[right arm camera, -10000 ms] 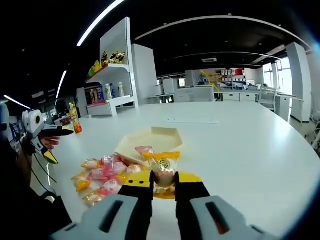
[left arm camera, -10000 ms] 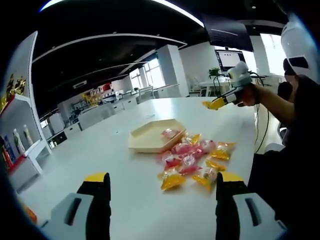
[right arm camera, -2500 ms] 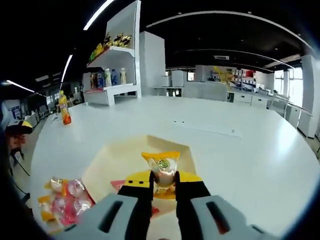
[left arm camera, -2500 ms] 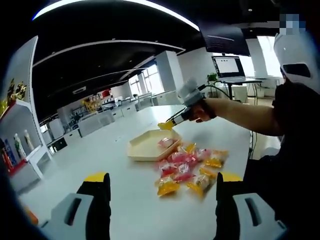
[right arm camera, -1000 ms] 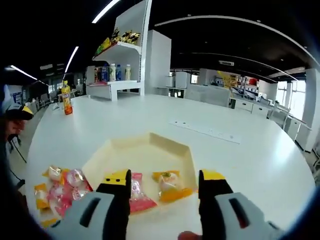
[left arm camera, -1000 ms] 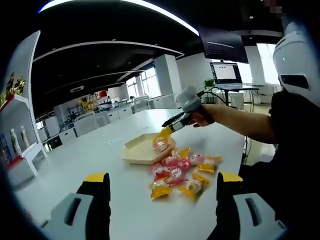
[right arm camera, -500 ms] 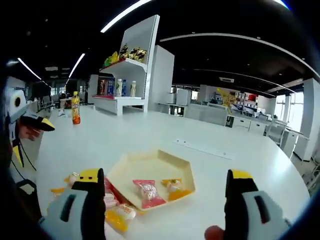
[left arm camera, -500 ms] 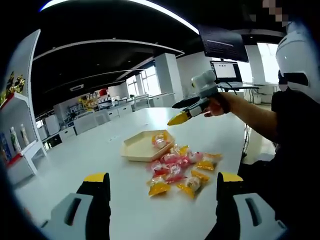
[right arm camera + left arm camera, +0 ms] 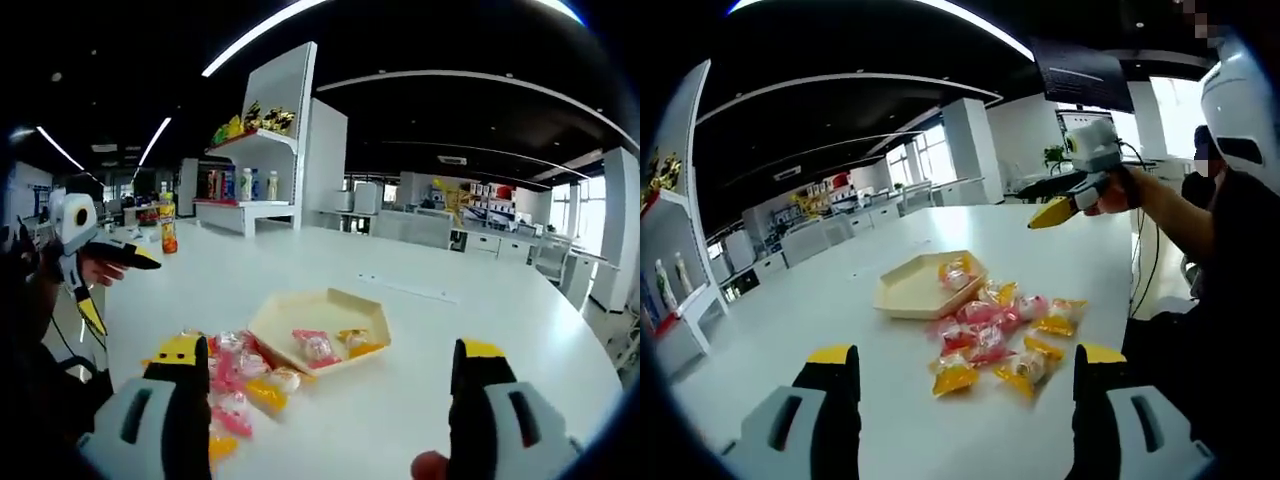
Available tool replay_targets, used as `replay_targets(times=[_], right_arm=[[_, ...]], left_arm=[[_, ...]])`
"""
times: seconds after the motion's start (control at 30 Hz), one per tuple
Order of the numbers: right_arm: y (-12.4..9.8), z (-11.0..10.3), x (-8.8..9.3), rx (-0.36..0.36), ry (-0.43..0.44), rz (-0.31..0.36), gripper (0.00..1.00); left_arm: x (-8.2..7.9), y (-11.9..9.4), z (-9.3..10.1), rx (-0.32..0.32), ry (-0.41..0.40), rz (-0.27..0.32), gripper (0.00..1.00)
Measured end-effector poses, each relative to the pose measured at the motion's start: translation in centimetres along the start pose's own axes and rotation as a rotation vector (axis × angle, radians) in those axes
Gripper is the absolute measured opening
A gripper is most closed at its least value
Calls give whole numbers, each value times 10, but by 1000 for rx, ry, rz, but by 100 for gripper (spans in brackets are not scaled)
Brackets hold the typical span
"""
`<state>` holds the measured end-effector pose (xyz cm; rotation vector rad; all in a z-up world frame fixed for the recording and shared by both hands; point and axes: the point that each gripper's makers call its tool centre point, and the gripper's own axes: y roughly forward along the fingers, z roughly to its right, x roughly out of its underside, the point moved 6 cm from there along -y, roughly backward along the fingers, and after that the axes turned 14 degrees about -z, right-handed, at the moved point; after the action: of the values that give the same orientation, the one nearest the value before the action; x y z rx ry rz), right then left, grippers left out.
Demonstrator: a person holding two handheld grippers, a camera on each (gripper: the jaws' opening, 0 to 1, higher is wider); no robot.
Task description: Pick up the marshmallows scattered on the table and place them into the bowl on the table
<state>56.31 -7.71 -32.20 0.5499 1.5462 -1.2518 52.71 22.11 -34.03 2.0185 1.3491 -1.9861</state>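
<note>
Right gripper view: our right gripper [image 9: 325,385] jaws wide open, empty; marshmallow pile [image 9: 240,385] lies ahead-left on counter [image 9: 480,330], beside bowl [image 9: 320,325]. Left gripper [image 9: 955,375] jaws open too.

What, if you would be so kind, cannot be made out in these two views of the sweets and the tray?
- Right gripper view: the pile of sweets is partly hidden behind the right gripper's own jaw, so no count is possible.
- Left gripper view: the sweets in the tray are too small to count; the rim hides part of them.
- Both views: print on the wrappers is too blurred to read.
- Right gripper view: the bottles on the shelf are too small to identify.
</note>
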Motion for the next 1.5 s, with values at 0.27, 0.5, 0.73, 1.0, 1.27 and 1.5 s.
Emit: replay_targets(times=[0.27, 0.5, 0.73, 1.0, 1.27, 1.5], right_arm=[[-23, -10, 12, -27, 32, -23, 97], [-39, -12, 20, -17, 30, -39, 97], [-54, -14, 16, 16, -13, -23, 97], [-62, -13, 19, 38, -28, -30, 97], [-65, -15, 18, 36, -48, -33, 96], [-69, -18, 16, 35, -62, -25, 95]], left_arm=[[7, 0, -1, -4, -13, -16, 87], [8, -2, -4, -14, -26, -5, 87], [7, 0, -2, -11, -33, 6, 87], [3, -2, 2, -2, -42, 28, 88], [3, -3, 2, -12, -44, 24, 88], [0, -3, 2, -6, -42, 37, 88]])
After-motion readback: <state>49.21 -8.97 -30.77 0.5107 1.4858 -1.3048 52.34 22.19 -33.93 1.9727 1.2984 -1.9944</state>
